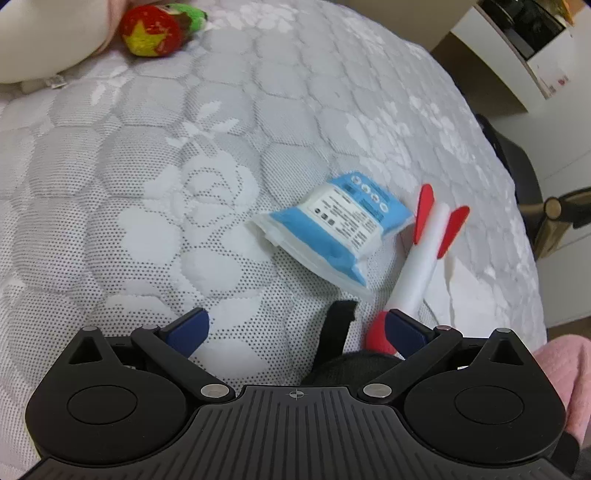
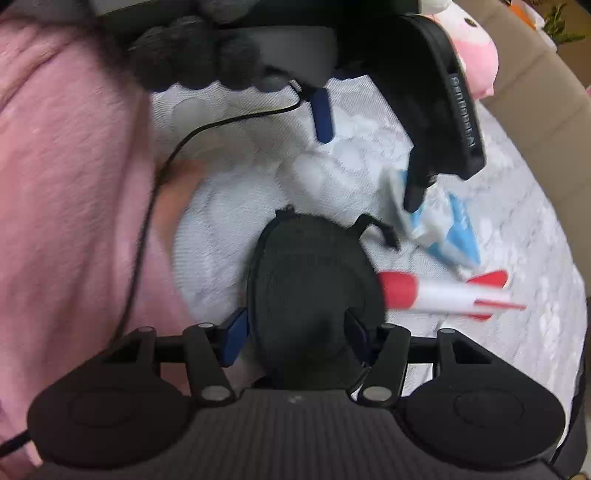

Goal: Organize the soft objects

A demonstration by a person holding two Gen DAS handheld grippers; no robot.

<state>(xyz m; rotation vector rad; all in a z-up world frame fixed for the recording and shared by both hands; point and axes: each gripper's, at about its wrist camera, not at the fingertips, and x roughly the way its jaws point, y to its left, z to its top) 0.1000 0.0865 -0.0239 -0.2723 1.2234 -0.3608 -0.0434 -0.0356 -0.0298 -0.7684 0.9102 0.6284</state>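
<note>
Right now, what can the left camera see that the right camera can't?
Only the left wrist view shows the strawberry plush far up the bed and the white cabinet. Only the right wrist view shows the whole black pouch between the right gripper fingers, the pink plush and the pink sleeve. Both show the blue packet, the rocket, the mattress and the open left gripper.

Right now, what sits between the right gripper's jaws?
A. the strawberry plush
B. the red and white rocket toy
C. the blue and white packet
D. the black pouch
D. In the right wrist view the black pouch fills the gap of the right gripper, its jaws on either side of it, while the rocket toy and blue packet lie apart on the mattress.
</note>
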